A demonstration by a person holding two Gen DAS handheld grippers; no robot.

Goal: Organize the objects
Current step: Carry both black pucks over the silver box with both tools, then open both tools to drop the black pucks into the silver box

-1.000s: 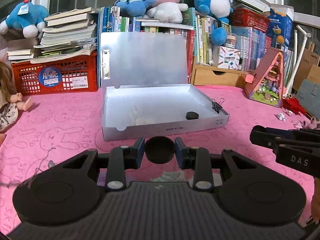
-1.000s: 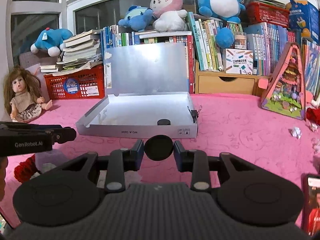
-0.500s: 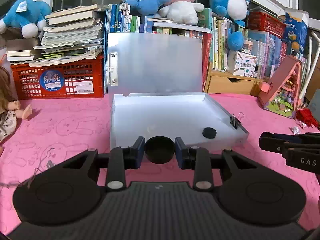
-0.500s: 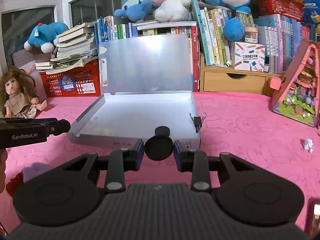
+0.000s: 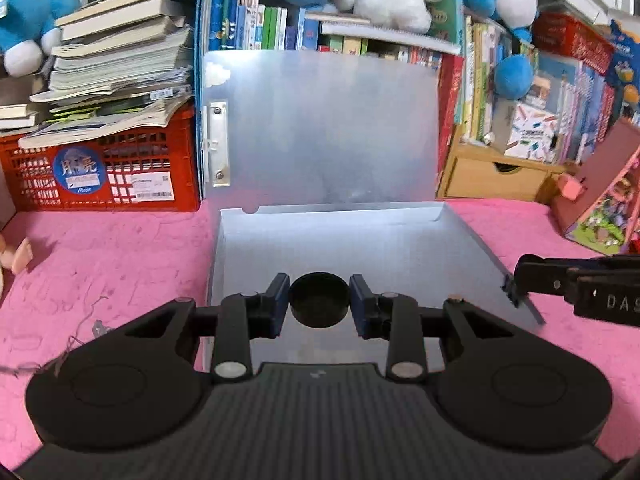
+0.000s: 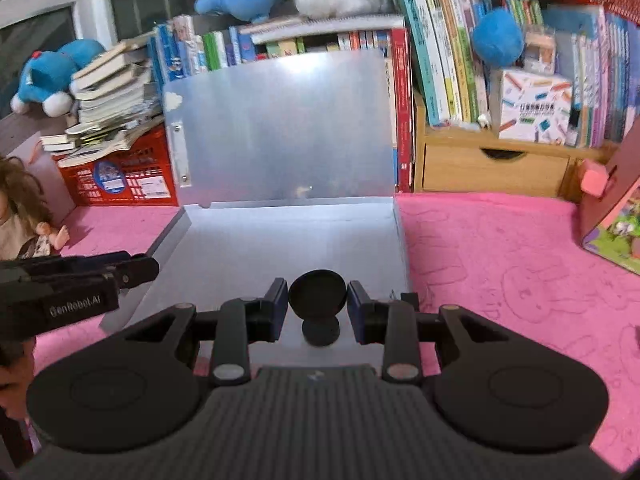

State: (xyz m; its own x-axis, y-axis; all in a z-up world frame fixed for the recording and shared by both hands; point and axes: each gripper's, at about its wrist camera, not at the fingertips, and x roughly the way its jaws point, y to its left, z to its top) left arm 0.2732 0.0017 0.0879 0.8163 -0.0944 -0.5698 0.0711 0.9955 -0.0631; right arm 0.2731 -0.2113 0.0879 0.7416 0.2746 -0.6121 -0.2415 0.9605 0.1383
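A grey file box [image 5: 360,240] lies open on the pink cloth, its lid standing upright behind it. My left gripper [image 5: 319,306] is shut on a black round cap [image 5: 319,300], hollow side up, above the box's near left part. My right gripper [image 6: 317,298] is shut on a second black cap [image 6: 317,292] over the box [image 6: 280,240] near its front right corner. A third black cap [image 6: 320,332] lies on the box floor just under the right gripper. Each gripper's fingers [image 5: 536,276] [image 6: 132,270] show at the edge of the other's view.
A red crate [image 5: 100,168] stacked with books stands behind the box on the left, with a doll [image 6: 20,220] beside it. A wooden drawer unit [image 6: 492,168] and rows of books stand at the back right, plush toys on top. A toy house [image 5: 600,200] stands at the right.
Both grippers have moved forward, each with its cap, from in front of the box to above its floor. The loose cap now lies directly under the right gripper.
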